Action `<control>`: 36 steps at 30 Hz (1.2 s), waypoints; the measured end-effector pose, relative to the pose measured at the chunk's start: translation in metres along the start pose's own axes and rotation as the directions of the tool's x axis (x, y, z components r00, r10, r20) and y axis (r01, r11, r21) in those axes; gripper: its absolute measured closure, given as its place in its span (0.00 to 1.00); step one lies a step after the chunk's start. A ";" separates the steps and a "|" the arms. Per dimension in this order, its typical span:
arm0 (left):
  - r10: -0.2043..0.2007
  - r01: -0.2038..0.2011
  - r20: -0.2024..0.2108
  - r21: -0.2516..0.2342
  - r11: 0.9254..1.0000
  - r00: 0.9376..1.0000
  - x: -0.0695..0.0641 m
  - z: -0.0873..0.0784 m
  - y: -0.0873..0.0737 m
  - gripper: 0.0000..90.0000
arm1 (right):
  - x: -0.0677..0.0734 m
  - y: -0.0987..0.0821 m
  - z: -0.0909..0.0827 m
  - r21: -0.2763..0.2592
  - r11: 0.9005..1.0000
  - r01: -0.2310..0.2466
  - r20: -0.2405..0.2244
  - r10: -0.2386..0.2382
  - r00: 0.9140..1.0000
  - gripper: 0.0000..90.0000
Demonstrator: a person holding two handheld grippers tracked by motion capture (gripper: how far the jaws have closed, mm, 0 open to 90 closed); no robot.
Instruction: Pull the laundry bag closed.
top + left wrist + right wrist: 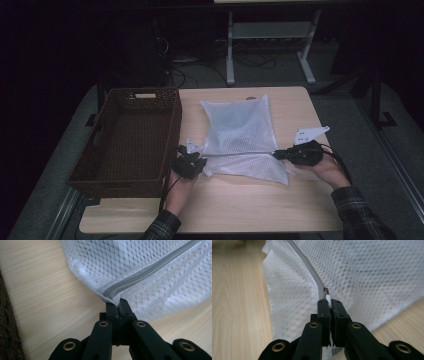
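Table point(250, 205): a pale wood-grain top spreads before you, your forearms in plaid sleeves coming in from the near edge.
Basket point(131, 140): a dark woven bin with a cut-out handle sits on the table's left side, its right wall just beside the bag; in the left gripper view its weave shows as a dark strip at the left edge.
Mesh bag point(240, 132): a white net laundry bag lies flat at the middle of the table, to the right of the basket, its far end toward the back edge and its zippered edge stretched between your two tools near you.
Zipper point(147, 271): a grey line along the bag's near part, pulled taut from one tool to the other; in the left gripper view it runs up and away to the right.
Left gripper point(119, 305): you have it clenched on the bag's corner at the zipper's end, close to the basket, fabric pinched between the black jaws.
Right gripper point(329, 302): at the bag's right side, you have it clamped on the white zipper pull.
Zipper pull point(328, 297): a small white tab with a metal link at its top, rising from between the right jaws.
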State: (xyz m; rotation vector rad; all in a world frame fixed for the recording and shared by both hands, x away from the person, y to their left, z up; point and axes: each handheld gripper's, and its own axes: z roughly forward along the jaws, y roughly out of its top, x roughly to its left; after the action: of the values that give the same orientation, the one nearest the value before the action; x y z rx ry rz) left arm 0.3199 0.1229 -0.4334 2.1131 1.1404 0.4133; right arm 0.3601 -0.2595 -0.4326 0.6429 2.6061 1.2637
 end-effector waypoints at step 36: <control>0.004 -0.004 0.084 -0.005 1.000 0.996 0.001 0.000 -0.003 0.73 | -0.014 -0.023 -0.022 -0.031 0.996 -0.087 0.030 0.088 0.996 0.80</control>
State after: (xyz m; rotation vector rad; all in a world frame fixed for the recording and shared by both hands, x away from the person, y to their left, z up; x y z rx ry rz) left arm 0.3185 0.1246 -0.4353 2.1090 1.0863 0.3255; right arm 0.3584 -0.2939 -0.4379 0.7733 2.5548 1.3040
